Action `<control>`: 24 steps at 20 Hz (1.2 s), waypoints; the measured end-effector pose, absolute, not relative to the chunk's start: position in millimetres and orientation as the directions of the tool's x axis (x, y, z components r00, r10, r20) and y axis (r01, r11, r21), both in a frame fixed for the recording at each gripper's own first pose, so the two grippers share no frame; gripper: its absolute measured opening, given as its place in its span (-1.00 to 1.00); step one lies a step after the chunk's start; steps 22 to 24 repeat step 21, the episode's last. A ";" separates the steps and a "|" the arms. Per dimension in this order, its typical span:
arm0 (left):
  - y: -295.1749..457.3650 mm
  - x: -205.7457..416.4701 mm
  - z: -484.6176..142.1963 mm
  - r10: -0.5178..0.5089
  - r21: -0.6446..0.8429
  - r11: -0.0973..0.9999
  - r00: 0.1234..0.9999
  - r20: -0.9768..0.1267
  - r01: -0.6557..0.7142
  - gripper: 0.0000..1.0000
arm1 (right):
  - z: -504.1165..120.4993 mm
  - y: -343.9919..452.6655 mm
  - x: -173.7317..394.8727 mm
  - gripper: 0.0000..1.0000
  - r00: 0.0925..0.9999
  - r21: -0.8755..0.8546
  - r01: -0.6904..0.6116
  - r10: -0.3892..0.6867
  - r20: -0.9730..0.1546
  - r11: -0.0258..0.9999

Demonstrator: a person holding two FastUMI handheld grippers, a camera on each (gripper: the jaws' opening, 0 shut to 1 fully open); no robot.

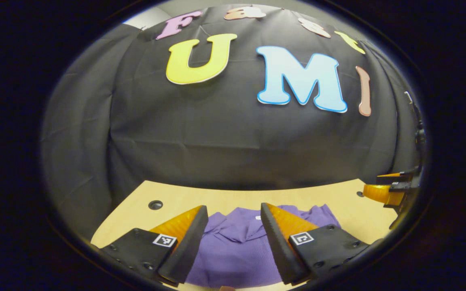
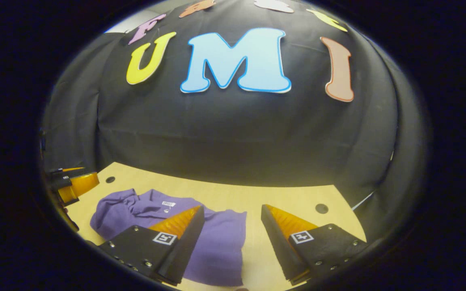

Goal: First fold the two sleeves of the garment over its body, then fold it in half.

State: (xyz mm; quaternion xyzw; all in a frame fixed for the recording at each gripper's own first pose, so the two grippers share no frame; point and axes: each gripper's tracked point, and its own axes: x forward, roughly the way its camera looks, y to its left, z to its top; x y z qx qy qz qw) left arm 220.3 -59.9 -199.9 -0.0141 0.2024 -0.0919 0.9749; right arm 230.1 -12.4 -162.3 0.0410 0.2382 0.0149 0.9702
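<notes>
Above purple garment (image 1: 233,250) on bench (image 1: 176,198): left gripper (image 1: 233,238), right gripper (image 2: 233,238) hovering, fingers spread, empty, probably ready for sleeve fold.

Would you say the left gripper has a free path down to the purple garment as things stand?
Probably yes. The left gripper is open and the purple garment lies flat on the table right between and below its fingers, with nothing lying between them. The right gripper sits off at the table's edge.
</notes>
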 end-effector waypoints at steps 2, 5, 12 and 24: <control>-49.4 208.6 -185.3 -0.184 -0.068 0.983 0.910 -0.373 0.171 0.73 | -145.0 -10.6 212.6 0.73 0.896 0.062 0.001 0.027 -0.444 0.998; -37.4 187.6 -162.7 -0.190 -0.069 0.982 0.919 -0.346 0.177 0.74 | -115.2 -6.0 188.5 0.73 0.914 0.048 0.017 0.003 -0.405 0.999; -18.0 126.4 -106.4 -0.208 0.044 0.973 0.942 -0.263 0.227 0.75 | -54.1 18.8 136.1 0.73 0.954 0.065 0.051 -0.030 -0.297 0.997; -26.6 80.3 -76.1 -0.288 0.004 0.955 0.934 -0.211 0.296 0.94 | -17.4 22.9 70.8 0.72 0.966 0.043 0.131 -0.118 -0.230 0.990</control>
